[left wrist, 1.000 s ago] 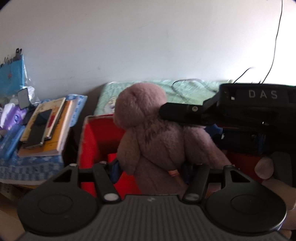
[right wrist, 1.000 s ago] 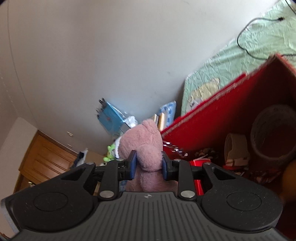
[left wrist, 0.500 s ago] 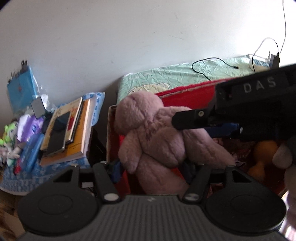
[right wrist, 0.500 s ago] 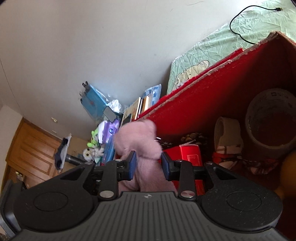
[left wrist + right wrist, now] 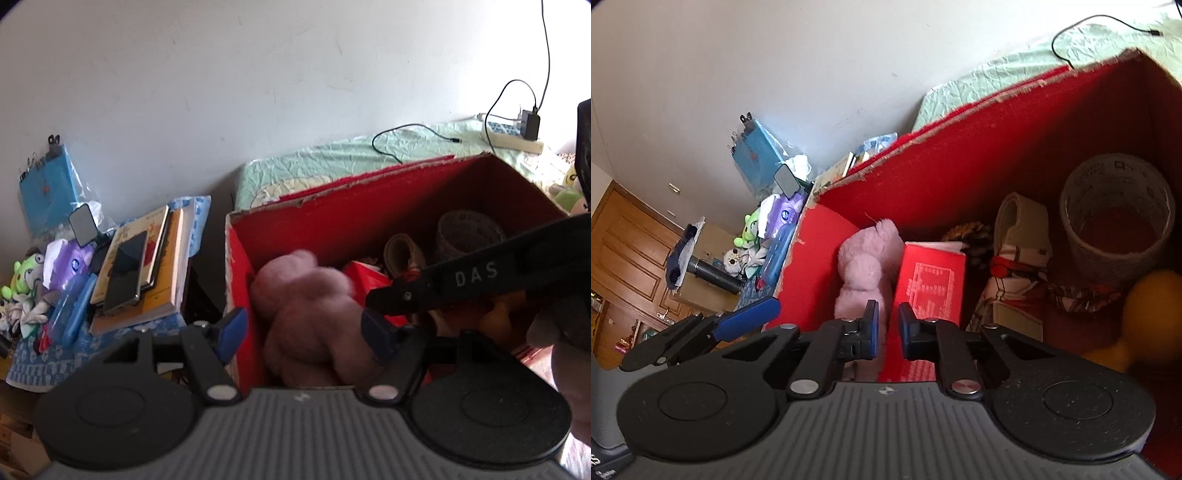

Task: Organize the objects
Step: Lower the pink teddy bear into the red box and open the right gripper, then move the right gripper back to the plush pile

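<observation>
Since half a second ago the pink teddy bear (image 5: 310, 314) has gone from hanging at the box rim, pinched by both tools, to lying inside the red box (image 5: 332, 225), and the left gripper (image 5: 303, 332) has spread its fingers wide. Bed (image 5: 332, 162) with green crinkled cover stands behind the box, against the white wall; black cable (image 5: 413, 136) lies on it. Red box open at top, torn cardboard edge along far wall. Bear sits in the box's near left corner, against the left wall, head toward the far wall, just beside a small red carton (image 5: 931, 284). Left fingers apart, one blue pad outside the box wall, the other at the bear's right flank; contact cannot be told through blur. Right gripper (image 5: 886, 328) hovers over the bear's lower body, fingers nearly together with a narrow gap; whether they pinch the fur cannot be told. Also in the box: large tape roll (image 5: 1115, 218), smaller roll (image 5: 1019, 229), orange round thing (image 5: 1152, 295). Left of the box, stack of books (image 5: 147, 273) with a phone (image 5: 123, 273) on top.
</observation>
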Demonstrator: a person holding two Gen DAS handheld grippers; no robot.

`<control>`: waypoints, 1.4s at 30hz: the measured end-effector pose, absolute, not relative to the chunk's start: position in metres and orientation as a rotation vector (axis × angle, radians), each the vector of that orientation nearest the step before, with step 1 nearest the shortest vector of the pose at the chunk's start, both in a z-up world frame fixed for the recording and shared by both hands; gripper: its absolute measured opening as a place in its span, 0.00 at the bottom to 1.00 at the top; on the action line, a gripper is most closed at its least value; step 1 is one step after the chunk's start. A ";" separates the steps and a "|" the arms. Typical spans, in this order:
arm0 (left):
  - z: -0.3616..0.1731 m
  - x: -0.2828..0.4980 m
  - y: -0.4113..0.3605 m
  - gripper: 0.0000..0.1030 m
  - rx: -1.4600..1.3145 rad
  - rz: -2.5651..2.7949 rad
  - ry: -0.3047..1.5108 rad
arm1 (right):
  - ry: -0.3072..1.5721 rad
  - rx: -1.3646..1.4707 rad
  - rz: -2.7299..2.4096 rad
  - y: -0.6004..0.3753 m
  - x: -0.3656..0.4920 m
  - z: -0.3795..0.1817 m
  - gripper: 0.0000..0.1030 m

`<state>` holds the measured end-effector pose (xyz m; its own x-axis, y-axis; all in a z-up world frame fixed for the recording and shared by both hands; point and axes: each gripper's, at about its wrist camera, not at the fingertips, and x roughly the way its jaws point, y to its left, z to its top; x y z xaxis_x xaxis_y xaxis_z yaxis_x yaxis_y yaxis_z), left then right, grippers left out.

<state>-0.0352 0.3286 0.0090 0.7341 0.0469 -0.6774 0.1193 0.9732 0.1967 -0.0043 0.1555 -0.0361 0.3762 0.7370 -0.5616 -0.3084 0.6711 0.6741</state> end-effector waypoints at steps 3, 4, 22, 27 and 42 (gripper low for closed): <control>0.007 -0.034 0.326 0.73 0.244 -0.029 0.759 | 0.972 0.520 0.703 0.154 -0.007 -0.037 0.16; 0.007 -0.033 0.324 0.73 0.249 -0.022 0.762 | 0.971 0.514 0.699 0.154 -0.008 -0.037 0.17; 0.001 -0.017 0.314 0.83 0.181 0.055 0.855 | 0.924 0.485 0.601 0.134 -0.026 -0.026 0.24; 0.001 -0.016 0.311 0.83 0.182 0.082 0.867 | 0.895 0.465 0.586 0.130 -0.032 -0.022 0.29; 0.010 -0.023 0.299 0.86 0.179 0.150 0.859 | 0.785 0.455 0.572 0.107 -0.052 -0.008 0.38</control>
<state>-0.0225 0.2988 0.0102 0.6444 0.2031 -0.7372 -0.0592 0.9744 0.2167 -0.0519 0.1065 -0.0079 0.5717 0.6308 -0.5246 -0.3063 0.7573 0.5768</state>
